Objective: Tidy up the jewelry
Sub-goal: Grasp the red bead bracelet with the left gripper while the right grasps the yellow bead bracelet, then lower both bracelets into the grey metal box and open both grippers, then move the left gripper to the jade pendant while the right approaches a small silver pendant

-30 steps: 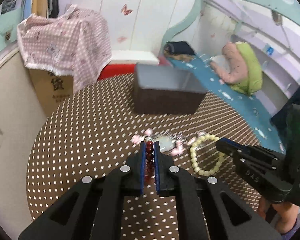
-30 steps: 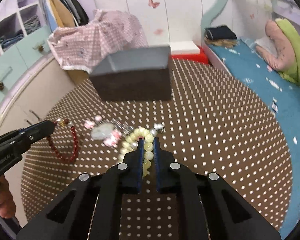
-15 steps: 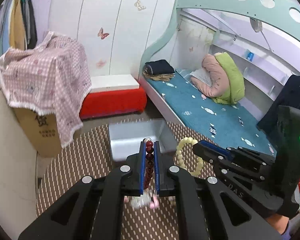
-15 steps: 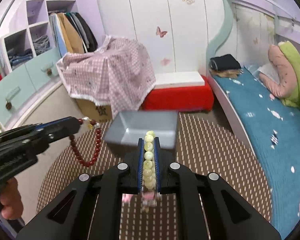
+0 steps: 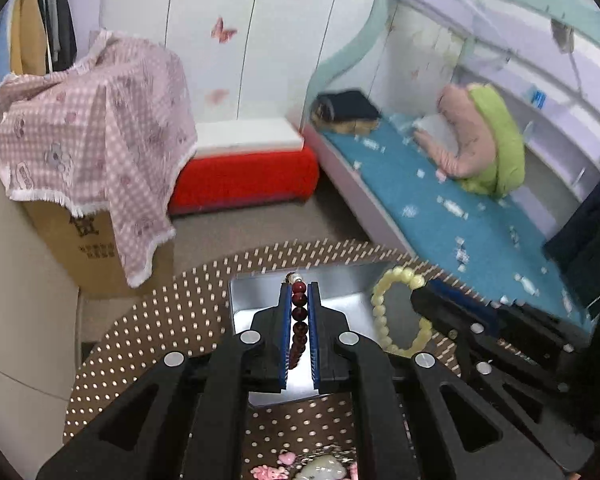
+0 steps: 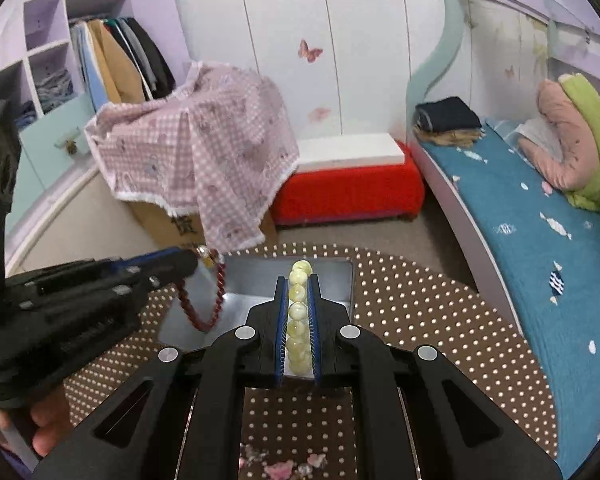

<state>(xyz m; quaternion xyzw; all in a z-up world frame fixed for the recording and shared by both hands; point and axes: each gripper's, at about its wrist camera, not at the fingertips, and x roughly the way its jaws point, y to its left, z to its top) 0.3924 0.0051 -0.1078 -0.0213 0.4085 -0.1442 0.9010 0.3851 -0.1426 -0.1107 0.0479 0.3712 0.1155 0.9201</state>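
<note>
Bracelets hang over the grey box: left gripper clamps the red bracelet, right gripper clamps the cream bracelet.

Glossy red beads; smooth metal-looking tray; matt dotted tablecloth.

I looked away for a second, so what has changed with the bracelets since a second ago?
Both bracelets were lifted off the dotted table and carried over the open grey box. The left tool stays shut on the red bracelet, the right tool on the cream bracelet. The pink bracelet stayed on the table.
</note>
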